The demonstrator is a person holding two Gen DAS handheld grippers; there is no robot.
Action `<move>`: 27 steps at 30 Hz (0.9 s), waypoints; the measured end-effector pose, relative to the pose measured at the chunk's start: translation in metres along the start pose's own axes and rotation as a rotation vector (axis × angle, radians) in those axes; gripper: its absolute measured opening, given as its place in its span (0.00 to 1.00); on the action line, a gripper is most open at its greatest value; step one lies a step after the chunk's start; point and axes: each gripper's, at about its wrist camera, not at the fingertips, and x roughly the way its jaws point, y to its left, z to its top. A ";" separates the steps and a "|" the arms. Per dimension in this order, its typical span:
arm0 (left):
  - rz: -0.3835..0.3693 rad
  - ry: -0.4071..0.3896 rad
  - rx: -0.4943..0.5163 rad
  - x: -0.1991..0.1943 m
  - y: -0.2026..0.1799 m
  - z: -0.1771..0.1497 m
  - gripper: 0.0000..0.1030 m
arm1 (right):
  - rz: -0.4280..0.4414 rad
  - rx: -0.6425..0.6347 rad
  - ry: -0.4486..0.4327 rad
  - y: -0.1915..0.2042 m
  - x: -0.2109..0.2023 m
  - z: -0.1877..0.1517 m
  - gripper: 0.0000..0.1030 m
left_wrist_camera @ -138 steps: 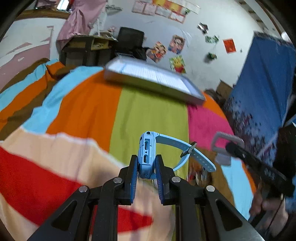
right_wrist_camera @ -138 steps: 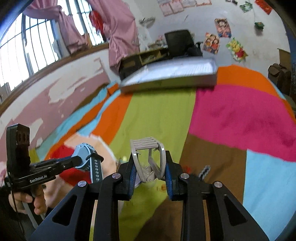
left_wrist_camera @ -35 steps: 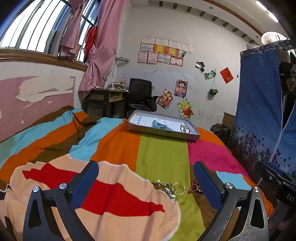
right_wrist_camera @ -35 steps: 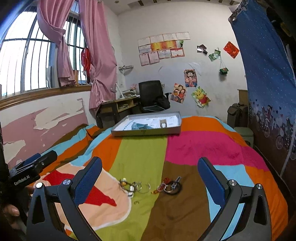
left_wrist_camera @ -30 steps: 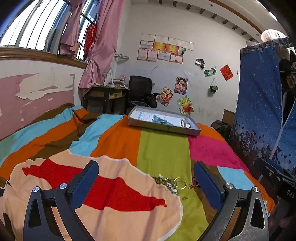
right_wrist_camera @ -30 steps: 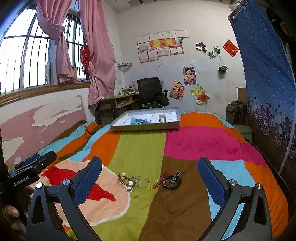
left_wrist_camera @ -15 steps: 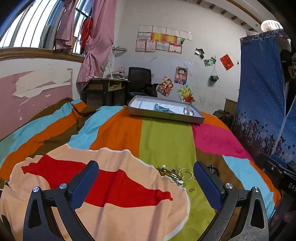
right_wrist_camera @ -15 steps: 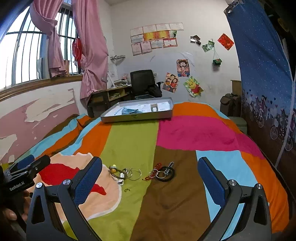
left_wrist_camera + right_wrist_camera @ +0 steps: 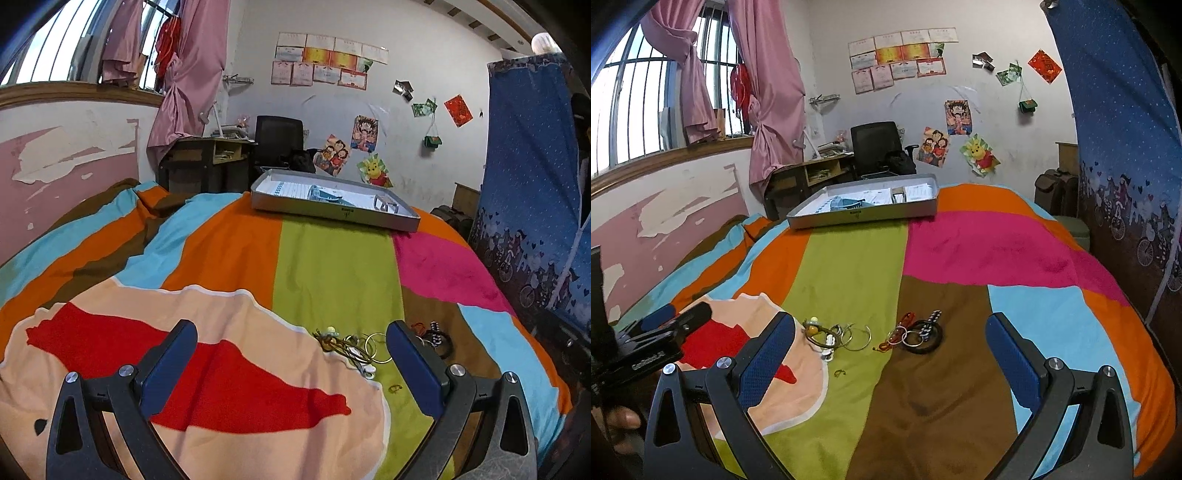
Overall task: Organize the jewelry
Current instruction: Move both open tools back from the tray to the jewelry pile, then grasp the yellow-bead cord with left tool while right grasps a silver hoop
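Left claw [image 9: 291,363]: jaws spread wide, nothing betw. the blue pads; hovers over the bed's peach/red patch.
Right claw [image 9: 890,354]: also wide apart, empty; over the green/brown stripes, loose jewelry seen betw. its fingers.
Left claw in right view [image 9: 653,341]: only partly in frame at left edge, dark body w/ blue pad; hand below it mostly cut off.
Hard to see: left view – right finger covers part of the dark ring pile; tray items small, detail unclear.
Bed [image 9: 979,258]: striped blanket – orange, green, pink, brown, lt blue.
Tray [image 9: 864,218]: grey, shallow, at far end of bed, well apart from both claws; white lined paper inside.
Tray contents: blue watch [image 9: 846,202] near middle; silver clasp-like piece [image 9: 898,194] to its right. Same two in left view – watch [image 9: 325,194], silver piece [image 9: 386,204].
Loose pile 1 [image 9: 834,336]: thin metal hoops, beaded/olive cord bit, tangled, on green/peach border.
Loose pile 2 [image 9: 916,334]: red cord, key-type ring, black ring, blue-white braided bit, on brown stripe, just beside pile 1.
Small hook [image 9: 840,373]: lone tiny piece on green, near pile 1.
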 end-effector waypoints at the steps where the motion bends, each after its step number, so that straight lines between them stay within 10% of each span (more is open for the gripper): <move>1: -0.003 0.005 0.001 0.004 0.000 0.000 1.00 | -0.001 -0.012 -0.001 0.000 0.003 0.003 0.99; 15: -0.117 0.091 0.069 0.069 -0.013 -0.004 1.00 | 0.086 -0.097 0.100 -0.012 0.087 0.025 0.93; 27: -0.240 0.225 0.017 0.113 -0.018 -0.013 0.63 | 0.158 -0.129 0.278 -0.010 0.146 -0.004 0.41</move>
